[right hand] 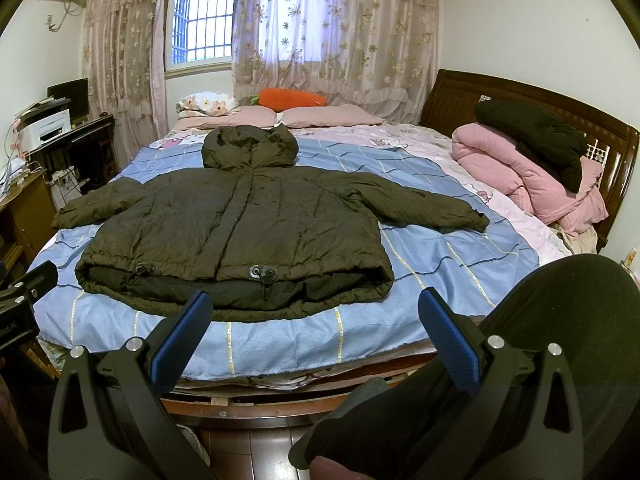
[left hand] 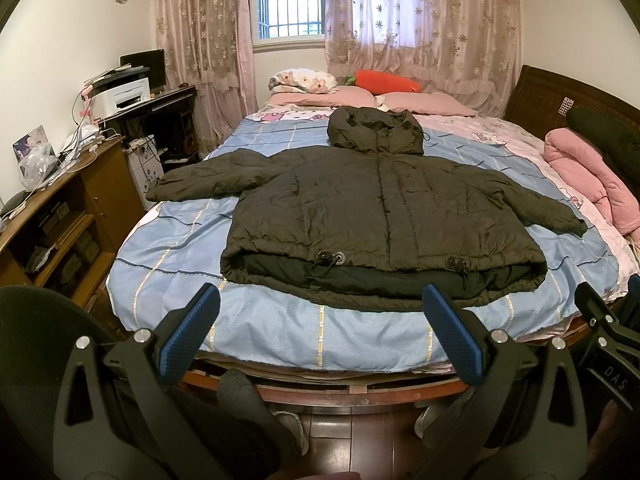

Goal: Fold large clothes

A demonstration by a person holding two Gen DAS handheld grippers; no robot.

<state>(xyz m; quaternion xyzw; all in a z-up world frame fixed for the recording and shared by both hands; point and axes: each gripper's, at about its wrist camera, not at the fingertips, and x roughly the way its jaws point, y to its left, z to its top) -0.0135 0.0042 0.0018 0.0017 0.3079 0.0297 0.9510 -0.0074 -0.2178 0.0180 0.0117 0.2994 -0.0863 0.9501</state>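
A dark olive hooded puffer jacket (left hand: pixel 376 216) lies flat, front up, on the blue striped bed cover (left hand: pixel 280 332), sleeves spread to both sides, hood toward the pillows. It also shows in the right wrist view (right hand: pixel 240 232). My left gripper (left hand: pixel 320 304) is open and empty, held off the foot of the bed, just short of the jacket's hem. My right gripper (right hand: pixel 316 308) is open and empty at the same edge, near the hem's right half. The right gripper's tip shows in the left wrist view (left hand: pixel 596 308).
Pink pillows (left hand: pixel 424 102) and an orange carrot plush (left hand: pixel 384 80) lie by the curtains. A rolled pink quilt (right hand: pixel 528 176) with a dark garment (right hand: pixel 536 132) sits by the wooden headboard. A desk with a printer (left hand: pixel 120 96) and a wooden cabinet (left hand: pixel 60 216) stand left of the bed.
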